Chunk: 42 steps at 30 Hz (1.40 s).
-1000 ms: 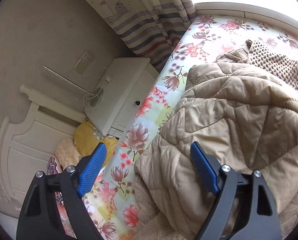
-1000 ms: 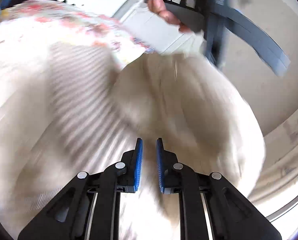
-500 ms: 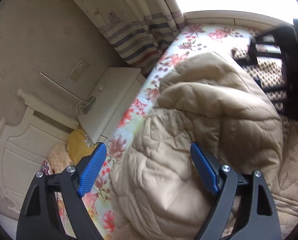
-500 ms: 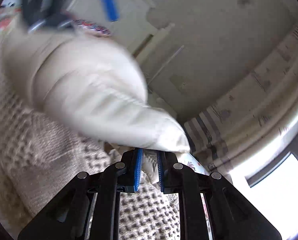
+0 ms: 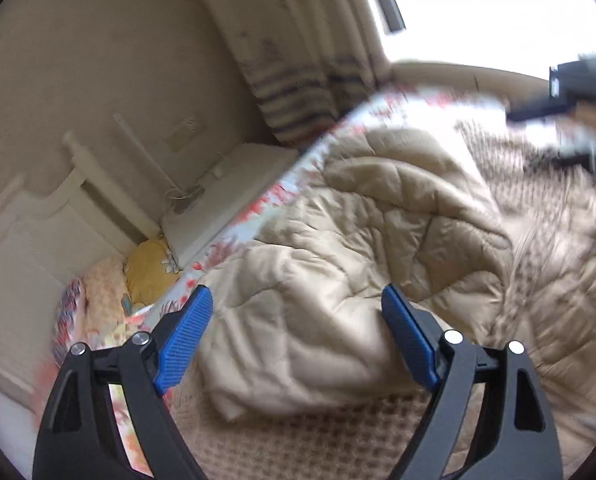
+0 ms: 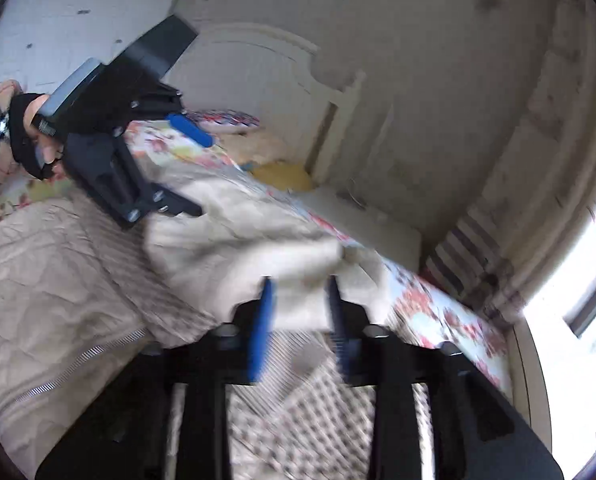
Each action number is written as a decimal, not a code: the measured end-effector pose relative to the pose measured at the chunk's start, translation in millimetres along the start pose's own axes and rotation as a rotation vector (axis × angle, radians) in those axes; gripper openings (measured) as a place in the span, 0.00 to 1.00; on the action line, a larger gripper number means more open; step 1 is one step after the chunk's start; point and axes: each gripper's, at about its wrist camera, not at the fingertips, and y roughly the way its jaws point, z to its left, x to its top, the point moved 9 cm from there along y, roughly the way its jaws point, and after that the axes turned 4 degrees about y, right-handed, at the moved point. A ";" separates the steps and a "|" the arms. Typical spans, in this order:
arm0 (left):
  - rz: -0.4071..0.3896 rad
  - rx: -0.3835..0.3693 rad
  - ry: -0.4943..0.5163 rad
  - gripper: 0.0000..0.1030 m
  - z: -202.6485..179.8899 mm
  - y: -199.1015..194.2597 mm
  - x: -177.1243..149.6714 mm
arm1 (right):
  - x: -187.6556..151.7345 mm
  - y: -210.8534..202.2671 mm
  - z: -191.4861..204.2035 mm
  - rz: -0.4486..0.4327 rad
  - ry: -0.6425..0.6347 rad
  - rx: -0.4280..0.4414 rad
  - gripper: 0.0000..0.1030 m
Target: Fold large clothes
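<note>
Bedroom walls, a white headboard and a striped curtain frame the left wrist view, with a floral bedsheet (image 5: 286, 184) running along the bed's edge. On it lies the beige quilted padded jacket (image 5: 377, 240), bunched into a thick folded mound over its own waffle-textured lining. The left gripper (image 5: 294, 320) hovers just above that mound, blue pads spread wide and opening further, nothing pinched between them. Top right, blurred, the other tool is just visible.

Over to the right wrist view: same jacket, seen from the window side, a silver zip (image 6: 78, 368) trailing across the flat panel at lower left. The right gripper (image 6: 298, 320) has its jaws parting right now, with a pale fold of the jacket sitting between them; the blur hides whether the pads touch it, but they look clear of it. A hand (image 6: 38, 140) in a plaid sleeve carries the left tool over the far side.

This looks puffy, light and springy with a slick shell, so it will likely slide and rebound. Best bet is a hem, seam or zip edge, not the padded middle.
</note>
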 end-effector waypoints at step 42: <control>-0.017 0.235 -0.354 0.98 109.5 -38.5 -69.1 | -31.1 51.6 115.5 0.125 -0.235 0.094 0.15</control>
